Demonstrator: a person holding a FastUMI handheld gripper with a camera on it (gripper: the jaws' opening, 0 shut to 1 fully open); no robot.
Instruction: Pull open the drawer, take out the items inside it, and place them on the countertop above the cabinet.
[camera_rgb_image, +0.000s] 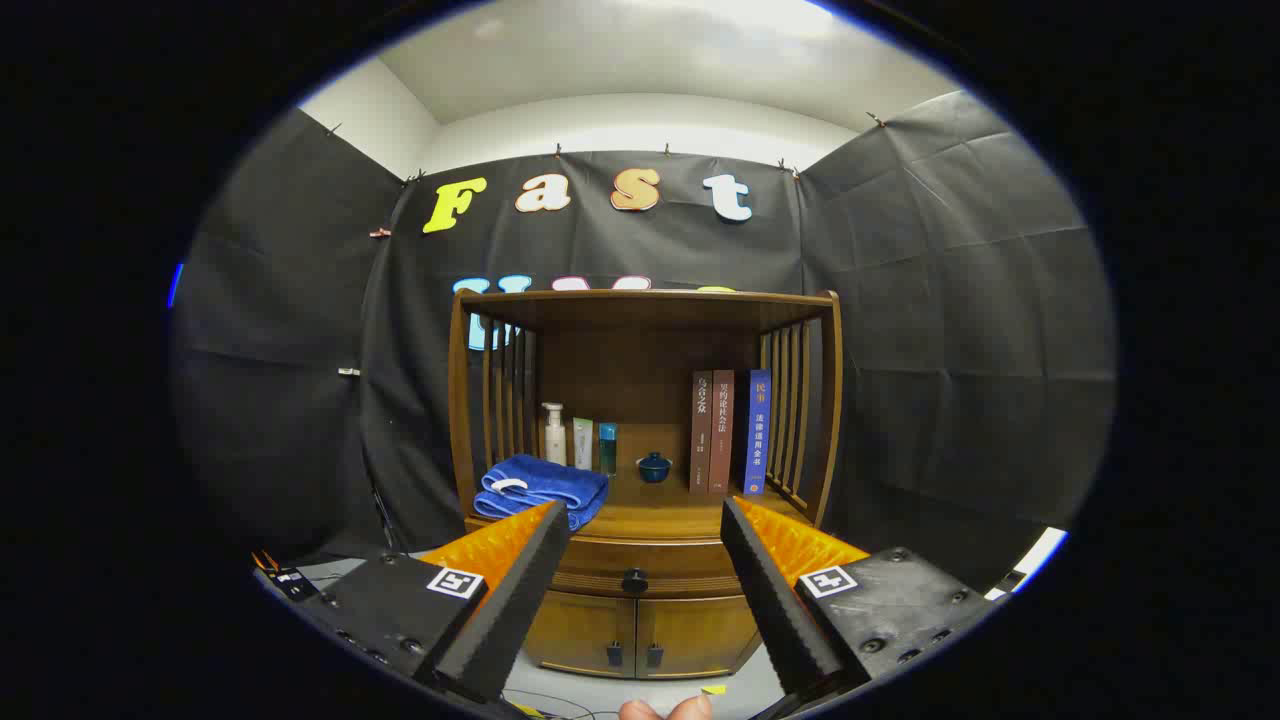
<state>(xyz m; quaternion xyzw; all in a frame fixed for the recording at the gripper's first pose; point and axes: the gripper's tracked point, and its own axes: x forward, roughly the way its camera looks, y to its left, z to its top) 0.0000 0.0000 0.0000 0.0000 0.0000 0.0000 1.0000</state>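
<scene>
So far nothing is touched: the tongs (635, 580) hang spread wide and empty, well short of the cabinet (640, 610). Its drawer (640, 568) sits shut under the bench (650, 518), the dark knob (634, 580) lined up between the fingers, so whatever lies inside is hidden. This looks like the approach to the pull. Next, I'd judge, the tongs must go straight in, close on that small knob and draw back level.

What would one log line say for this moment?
stage: approach | gripper: open, holding nothing | round dark drawer knob: beyond the fingers | wooden drawer: closed
</scene>
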